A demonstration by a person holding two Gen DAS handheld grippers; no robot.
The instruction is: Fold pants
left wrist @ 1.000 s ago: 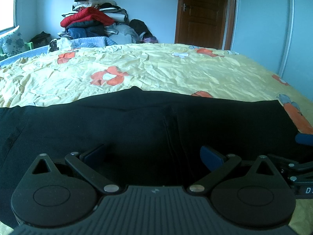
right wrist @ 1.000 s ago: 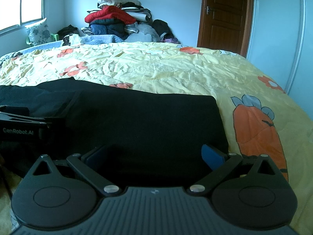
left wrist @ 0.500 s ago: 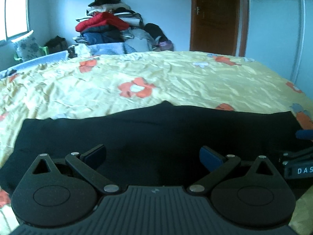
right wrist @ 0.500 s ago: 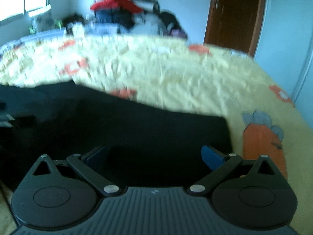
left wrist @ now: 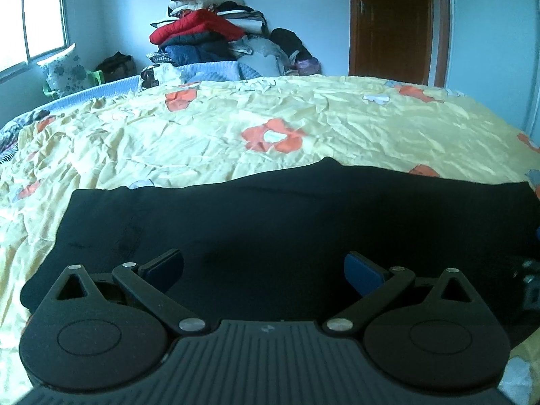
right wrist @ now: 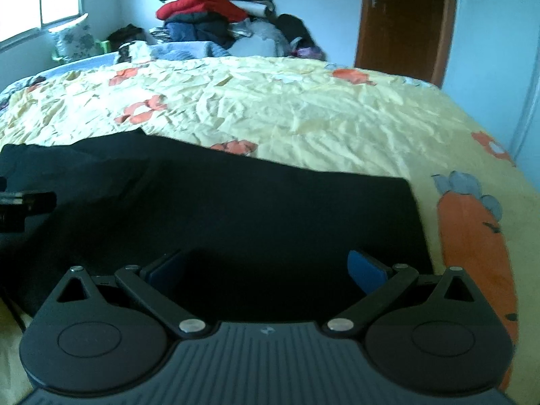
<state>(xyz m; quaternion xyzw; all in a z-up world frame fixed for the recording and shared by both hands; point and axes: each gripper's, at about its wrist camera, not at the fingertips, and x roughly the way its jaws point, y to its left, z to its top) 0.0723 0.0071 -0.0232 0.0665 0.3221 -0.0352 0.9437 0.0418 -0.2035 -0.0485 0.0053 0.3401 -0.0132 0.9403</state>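
Black pants (left wrist: 276,216) lie flat across the near part of a bed covered in a yellow flowered sheet (left wrist: 270,114). They also show in the right wrist view (right wrist: 236,209). My left gripper (left wrist: 265,268) is open and empty, held just above the near left part of the pants. My right gripper (right wrist: 266,268) is open and empty above the near right part, close to the pants' right edge. The left gripper's body (right wrist: 20,202) shows at the left edge of the right wrist view.
A tall pile of clothes (left wrist: 209,40) stands beyond the far side of the bed. A brown door (left wrist: 391,23) is at the back right. A window (left wrist: 30,17) and a cushion (left wrist: 64,69) are at the back left.
Both grippers have drawn back and lifted, so more of the pants and bed shows. The left view has shifted left, and the pants' left edge is now in sight. Both stay open.
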